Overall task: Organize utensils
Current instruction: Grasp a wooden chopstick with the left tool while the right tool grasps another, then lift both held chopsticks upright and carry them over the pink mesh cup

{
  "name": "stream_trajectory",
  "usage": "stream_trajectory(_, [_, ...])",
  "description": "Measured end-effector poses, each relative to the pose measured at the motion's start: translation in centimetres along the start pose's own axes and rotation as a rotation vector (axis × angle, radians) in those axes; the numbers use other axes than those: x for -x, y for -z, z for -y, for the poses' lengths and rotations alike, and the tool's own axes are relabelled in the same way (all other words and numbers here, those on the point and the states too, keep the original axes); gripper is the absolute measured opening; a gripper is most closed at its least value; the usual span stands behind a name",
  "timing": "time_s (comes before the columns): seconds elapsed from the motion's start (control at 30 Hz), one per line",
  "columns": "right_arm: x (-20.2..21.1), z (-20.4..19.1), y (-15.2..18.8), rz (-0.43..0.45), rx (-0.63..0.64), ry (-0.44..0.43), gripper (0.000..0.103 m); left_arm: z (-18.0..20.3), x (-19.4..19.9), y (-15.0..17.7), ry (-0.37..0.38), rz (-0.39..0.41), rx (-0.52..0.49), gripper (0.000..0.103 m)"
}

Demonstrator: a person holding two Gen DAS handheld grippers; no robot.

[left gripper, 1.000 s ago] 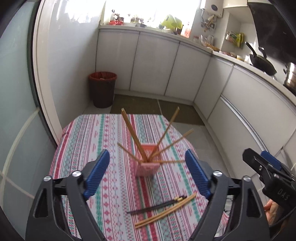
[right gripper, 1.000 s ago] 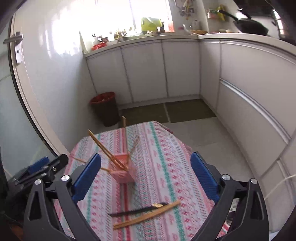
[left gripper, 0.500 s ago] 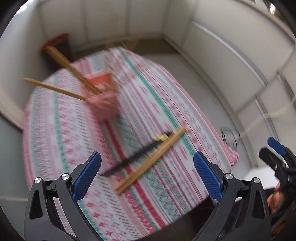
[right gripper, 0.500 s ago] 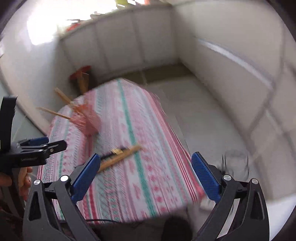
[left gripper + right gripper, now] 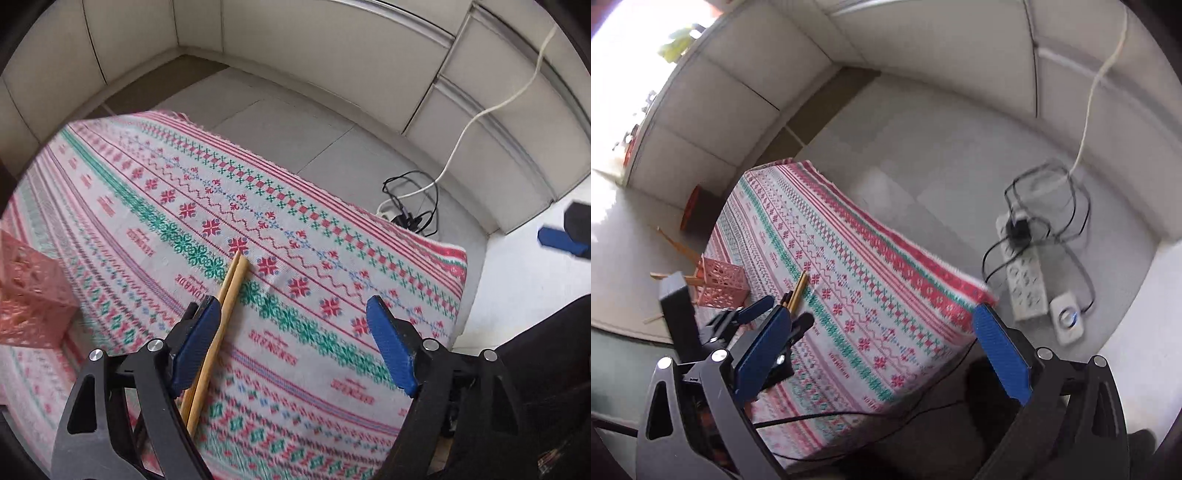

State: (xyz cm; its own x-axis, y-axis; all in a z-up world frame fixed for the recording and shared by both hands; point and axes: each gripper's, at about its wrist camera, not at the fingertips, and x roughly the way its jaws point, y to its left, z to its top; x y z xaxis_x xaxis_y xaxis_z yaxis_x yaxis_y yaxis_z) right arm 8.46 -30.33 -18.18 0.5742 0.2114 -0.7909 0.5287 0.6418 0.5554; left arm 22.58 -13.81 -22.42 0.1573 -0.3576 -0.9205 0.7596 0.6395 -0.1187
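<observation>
A pair of wooden chopsticks (image 5: 225, 306) lies on the patterned tablecloth (image 5: 295, 229); they also show in the right wrist view (image 5: 798, 291). My left gripper (image 5: 291, 347) is open, low over the cloth, its left pad beside the chopsticks. A pink lattice holder (image 5: 29, 295) stands at the left; in the right wrist view (image 5: 720, 286) it holds several chopsticks. My right gripper (image 5: 882, 350) is open and empty, off the table's right side. A dark chopstick pair is mostly hidden behind my left finger.
A power strip (image 5: 1023, 280) with tangled cables lies on the floor right of the table. A red bin (image 5: 694, 206) stands by the white cabinets (image 5: 332, 55). The table's right edge (image 5: 458, 280) is close.
My left gripper has swung down and closer to the loose chopsticks, which now lie by its left pad. My right gripper has moved right, off the table's side. Both stay open.
</observation>
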Motion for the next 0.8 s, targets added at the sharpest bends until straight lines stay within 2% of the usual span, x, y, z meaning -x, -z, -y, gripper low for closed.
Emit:
stream_trajectory(0.17, [-1.4,-0.1,0.1,-0.063,-0.017,-0.041,0.096,-1.4,-1.4,-0.1,0.051,-0.006,0.018,0.077])
stream_trajectory(0.3, [-2.6,0.0,0.3,-0.130,-0.045,-0.072,0.096,-1.4,-2.3,-0.4,0.034,-0.013,0.003,0.074])
stream_trajectory(0.57, [-2.9,1.1,0.0,-0.145,-0.109,-0.084,0.096,-0.9,-3.9,-1.2,0.063,-0.057,-0.021,0.066])
stream_trajectory(0.67, [-3.2,1.3,0.0,-0.161,-0.121,-0.088,0.096,-0.2,-4.2,-1.3,0.028,-0.076,-0.057,0.062])
stream_trajectory(0.8, [-3.3,1.2,0.0,-0.160,-0.112,-0.076,0.096,0.5,-4.9,-2.0,-0.092,-0.120,-0.065,0.037])
